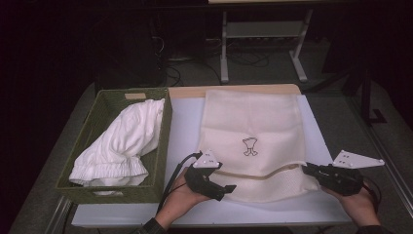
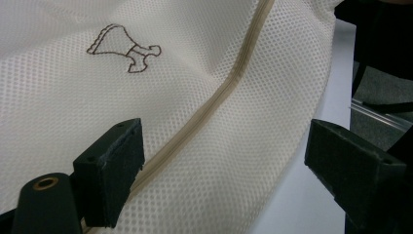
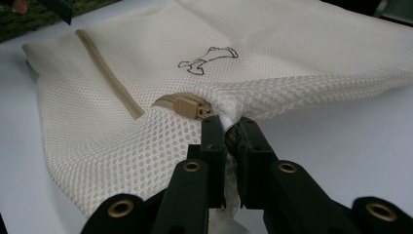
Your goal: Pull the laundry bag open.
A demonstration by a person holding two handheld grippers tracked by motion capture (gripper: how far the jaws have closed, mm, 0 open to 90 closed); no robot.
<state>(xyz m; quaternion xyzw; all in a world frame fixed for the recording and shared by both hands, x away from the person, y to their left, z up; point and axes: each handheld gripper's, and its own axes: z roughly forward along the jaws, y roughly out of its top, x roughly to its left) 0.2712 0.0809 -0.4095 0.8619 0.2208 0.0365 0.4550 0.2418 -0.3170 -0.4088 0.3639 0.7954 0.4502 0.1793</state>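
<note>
Right claw [image 3: 232, 127] is clamped on the mesh bag [image 1: 253, 141] by its zipper pull [image 3: 187, 106], seen up close there. Left claw [image 2: 224, 165] gapes apart over the zipper [image 2: 214, 100]. From above, the bag lies flat on the counter [image 1: 187, 117] beside a green basket [image 1: 97, 146].

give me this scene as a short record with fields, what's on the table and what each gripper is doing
surface: white table top
main item: cream mesh laundry bag, lying flat, small outline emblem on it
zipper: tan zipper runs across the bag, slider near the right gripper
left gripper: jaws open, over the bag's near left corner
right gripper: shut on the bag's edge beside the slider
basket: green woven basket left of the bag
basket contents: white garment, bunched
</note>
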